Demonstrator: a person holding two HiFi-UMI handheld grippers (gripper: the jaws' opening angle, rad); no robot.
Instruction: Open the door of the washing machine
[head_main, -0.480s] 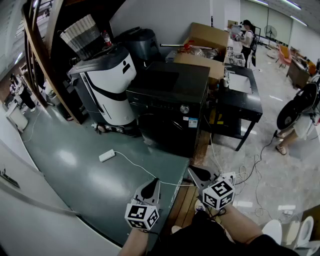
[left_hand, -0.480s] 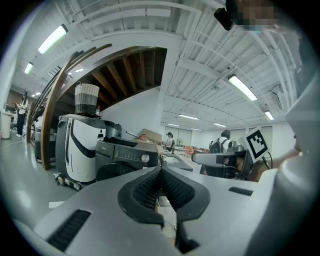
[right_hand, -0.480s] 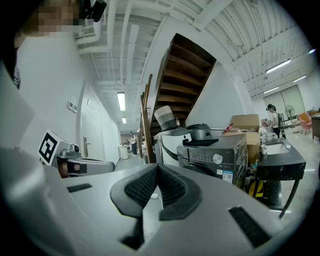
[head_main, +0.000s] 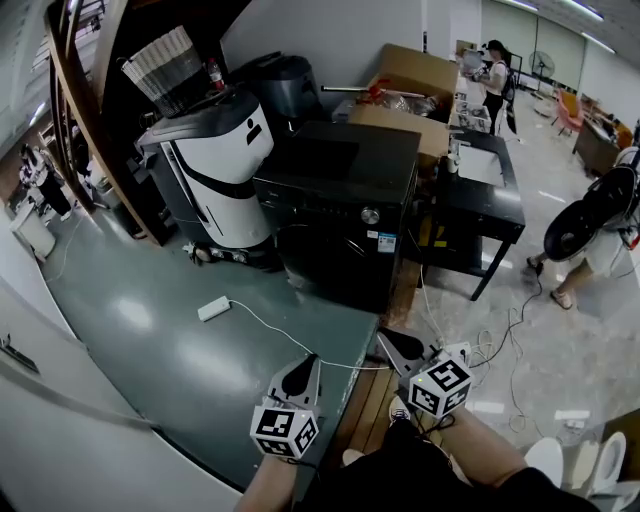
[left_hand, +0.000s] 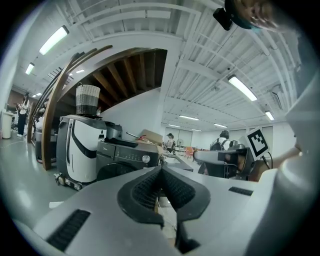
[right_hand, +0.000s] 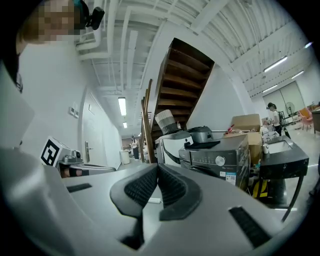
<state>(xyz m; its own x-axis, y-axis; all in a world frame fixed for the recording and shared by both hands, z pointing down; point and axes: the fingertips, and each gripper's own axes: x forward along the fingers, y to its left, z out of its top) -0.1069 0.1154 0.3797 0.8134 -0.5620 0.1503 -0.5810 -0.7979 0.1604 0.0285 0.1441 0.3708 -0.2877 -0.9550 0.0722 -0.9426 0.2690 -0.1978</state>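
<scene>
**A:** Where is the target sitting?

**B:** The washing machine (head_main: 340, 205) is standing well ahead of both grippers, between a white floor unit (head_main: 215, 160) on its left and a black table (head_main: 485, 200) on its right. Its door (head_main: 325, 258) is facing the person, low on the dark front below the control knob (head_main: 369, 216). I am judging it closed, though dark-on-dark is hiding the handle.

**A:** Grippers?

**B:** The left gripper (head_main: 311, 362) is showing its pads pressed together with nothing between them. The right gripper (head_main: 384, 342) is doing the same. Both are hanging near the person's body, well apart from the machine.

**A:** So the approach is not yet starting. Advice?

**B:** I am suggesting walking in first while minding the power strip (head_main: 213, 310) and its cable (head_main: 290, 345) on the floor. Then part one gripper's jaws before reaching the door edge, find the handle recess, and pull along the hinge arc rather than straight back.
</scene>
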